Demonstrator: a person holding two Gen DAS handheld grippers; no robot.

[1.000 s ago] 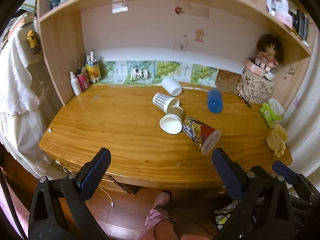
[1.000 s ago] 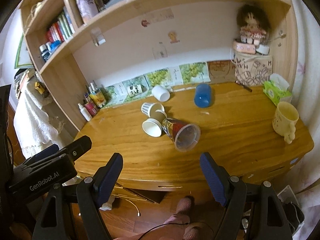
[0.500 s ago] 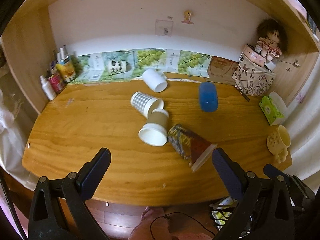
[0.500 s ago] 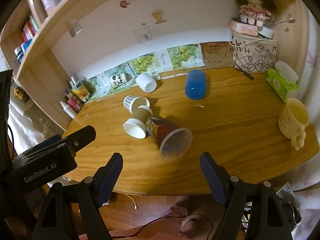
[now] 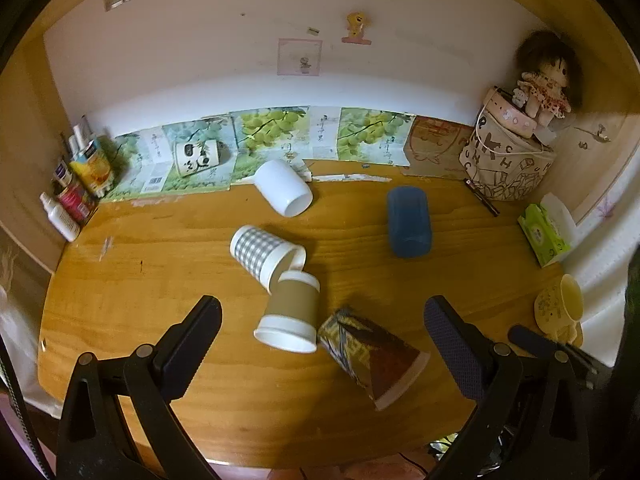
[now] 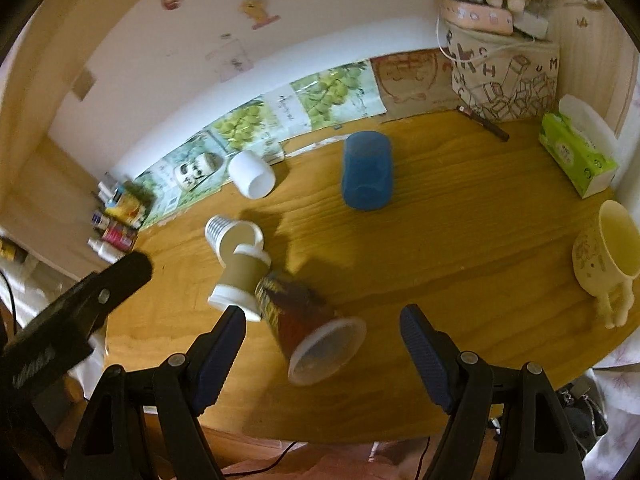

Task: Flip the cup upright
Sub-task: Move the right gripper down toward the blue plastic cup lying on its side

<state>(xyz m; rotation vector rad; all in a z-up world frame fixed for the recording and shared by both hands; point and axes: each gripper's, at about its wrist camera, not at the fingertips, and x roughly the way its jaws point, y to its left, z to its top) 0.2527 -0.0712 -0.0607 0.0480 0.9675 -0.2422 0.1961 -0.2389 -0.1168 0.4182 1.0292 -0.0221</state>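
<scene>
Several cups lie on their sides on the wooden desk [image 5: 160, 264]: a patterned brown cup with a clear rim [image 5: 372, 356] [image 6: 308, 328], a brown-sleeved white paper cup [image 5: 290, 312] [image 6: 240, 276], a checked cup [image 5: 260, 254] [image 6: 226, 234], a white cup [image 5: 284, 192] [image 6: 252, 178] and a blue cup [image 5: 408, 220] [image 6: 366, 170]. My left gripper [image 5: 320, 336] is open, above the sleeved cup and the patterned cup. My right gripper [image 6: 322, 344] is open, with the patterned cup's mouth between its fingers. Both are empty.
A yellow mug [image 6: 604, 252] stands upright at the desk's right edge. A green tissue pack [image 6: 576, 152] and a patterned bag with a doll [image 5: 508, 160] stand at the back right. Bottles [image 5: 76, 188] crowd the back left corner. A panda mug [image 5: 196, 156] lies by the wall.
Both grippers have moved forward and lower towards the cups, which now look larger and closer. The cups have not moved. Both grippers stay open.
</scene>
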